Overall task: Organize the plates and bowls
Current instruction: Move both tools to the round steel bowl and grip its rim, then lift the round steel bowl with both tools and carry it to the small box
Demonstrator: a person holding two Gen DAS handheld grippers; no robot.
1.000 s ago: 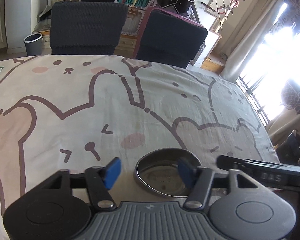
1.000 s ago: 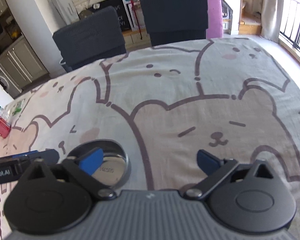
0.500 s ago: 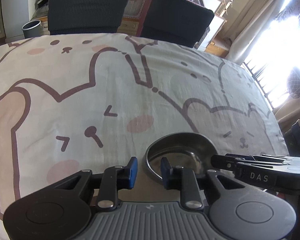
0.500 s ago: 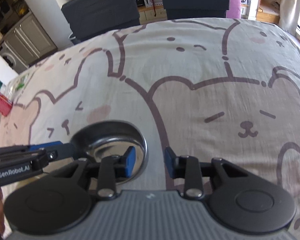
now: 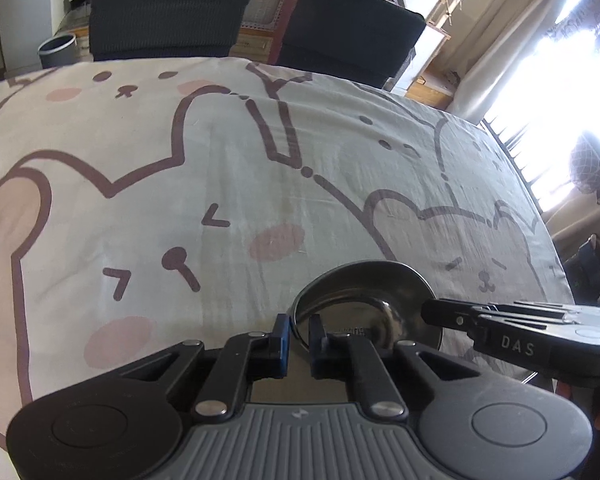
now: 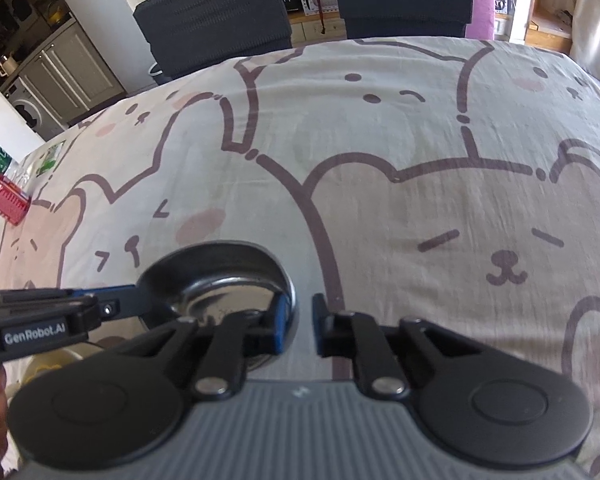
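Left wrist view: a steel bowl (image 5: 364, 304) is seen on the table (image 5: 260, 152), which is covered with a cloth printed with bear faces. The left gripper (image 5: 298, 344) is clenched on the bowl's left rim, one blue pad outside the wall and the other inside; its jaws have just been closing, with the rim between them. To the right of the bowl, the right gripper (image 5: 432, 312) is seen from the side, reaching over the opposite rim.

In the right wrist view, the same bowl (image 6: 220, 280) lies at the left of the right gripper (image 6: 298, 330), whose pads are closed on the bowl's right rim; these jaws have also just been closing on it. At the far left of the bowl, the left gripper (image 6: 140, 300) is seen holding the other side.

The bowl is probably gripped on two opposite edges so that it stays level and does not slip when it is lifted. The thin metal rim is smooth, so a one-sided grip could tilt it. The lift seems not yet begun; the bowl appears to rest on the cloth.
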